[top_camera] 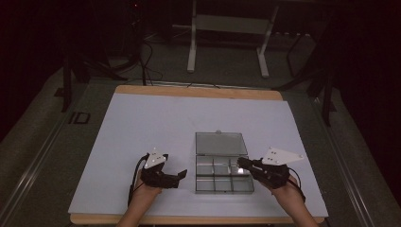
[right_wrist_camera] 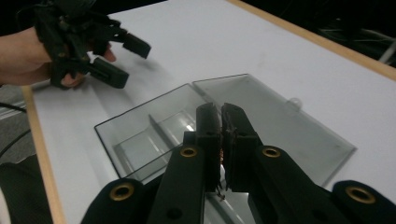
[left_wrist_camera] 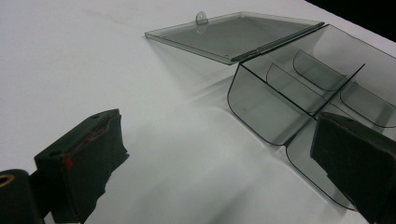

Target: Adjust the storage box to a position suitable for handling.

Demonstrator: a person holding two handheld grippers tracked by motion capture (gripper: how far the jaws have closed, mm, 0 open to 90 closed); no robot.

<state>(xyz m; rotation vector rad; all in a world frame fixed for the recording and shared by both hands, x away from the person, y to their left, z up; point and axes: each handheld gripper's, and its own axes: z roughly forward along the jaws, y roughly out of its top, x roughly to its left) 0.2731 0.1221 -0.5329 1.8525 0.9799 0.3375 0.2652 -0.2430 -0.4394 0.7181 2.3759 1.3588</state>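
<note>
— Tools first: why is the left tool [top_camera: 182,176] gaping, lower left of centre?
— Released, waiting just beside the clear compartment box [top_camera: 224,177]. Box lies lid-open, centre of the worktop [top_camera: 142,123].
— Right tool [top_camera: 240,163]?
— Clenched empty over its compartments, probably poised to close the lid.

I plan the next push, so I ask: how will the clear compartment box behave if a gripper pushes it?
The clear compartment box looks like thin, empty plastic, so probably light and stiff. On the smooth white table it would likely slide. Its open lid lies flat and may swing.

Letters "ID" on floor [top_camera: 79,117] left of table [top_camera: 142,113]
</note>
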